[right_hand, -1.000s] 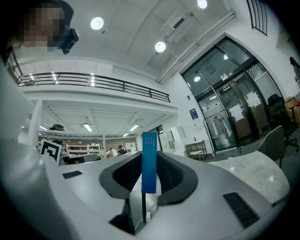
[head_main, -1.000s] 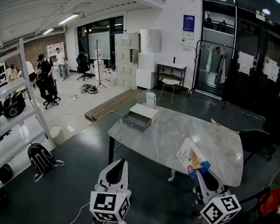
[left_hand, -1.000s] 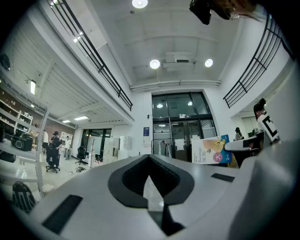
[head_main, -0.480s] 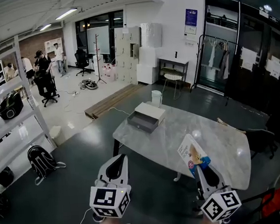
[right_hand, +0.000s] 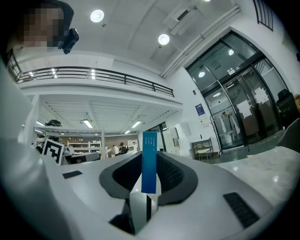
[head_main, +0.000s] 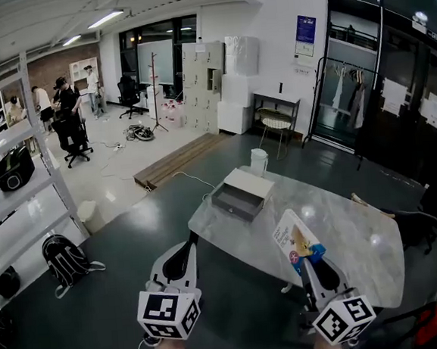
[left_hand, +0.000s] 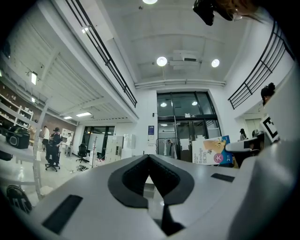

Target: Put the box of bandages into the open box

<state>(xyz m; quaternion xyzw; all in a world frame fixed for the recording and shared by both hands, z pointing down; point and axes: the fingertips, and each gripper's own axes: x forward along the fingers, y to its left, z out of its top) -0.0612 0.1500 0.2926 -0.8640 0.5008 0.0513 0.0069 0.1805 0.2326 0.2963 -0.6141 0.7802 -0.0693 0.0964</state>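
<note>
Blue and white card makes up the box of bandages (head_main: 295,243). The right gripper (head_main: 310,267) is clenched on its bottom end, and the thin edge of the box stands up straight between the two jaws. The left gripper (head_main: 188,245), at 9 o'clock from it, is closed tight with nothing in it. I think the step now is the carrying: the bandages are picked up, but they are not in the open box (head_main: 239,197) yet. That box sits at the left end of the stone table (head_main: 353,234), at about 11 o'clock from the bandages and well apart from them. Its grey tray part sticks out on the side nearer the person, and I cannot tell from here if anything is inside. The next move, I think, is to go closer and bring the bandages over the grey tray. Then lay them flatter so they fit, and only then let the jaws go. A white bucket (head_main: 258,160) stands just behind the open box at 12 o'clock, so the reach should stop short of it. Nothing on the table lies between the bandages and the box. The dark floor (head_main: 122,292) is under the left gripper, and the table edge is right by the bandages, so a slip here could fall a long way. Far off at 10 o'clock are a shelf (head_main: 20,161), a backpack (head_main: 64,255) and some people (head_main: 64,107), none of them in the way.
</note>
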